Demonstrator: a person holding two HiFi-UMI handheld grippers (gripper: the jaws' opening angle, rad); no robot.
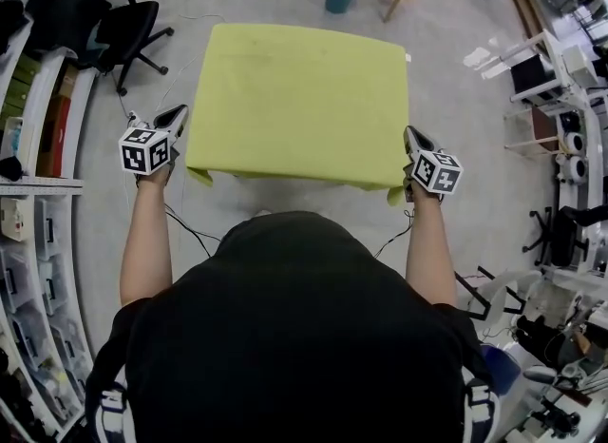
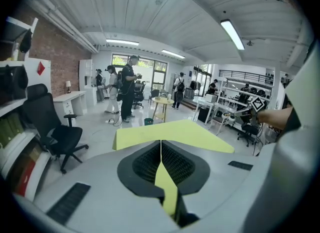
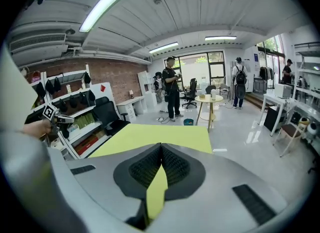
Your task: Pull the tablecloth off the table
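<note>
Left gripper (image 1: 179, 116) is clamped on the yellow tablecloth's (image 1: 299, 99) left edge, right gripper (image 1: 412, 137) on its right edge, cloth spread flat between them.

Left tool (image 1: 176, 116), yellow tablecloth (image 1: 299, 99), right tool (image 1: 411, 137)

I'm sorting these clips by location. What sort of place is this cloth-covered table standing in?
Most likely an open-plan workshop or lab-style office, not a home. There are black office chairs on a bare floor, long shelves stacked with bins and gear, and an exposed brick wall beside white desks.
</note>
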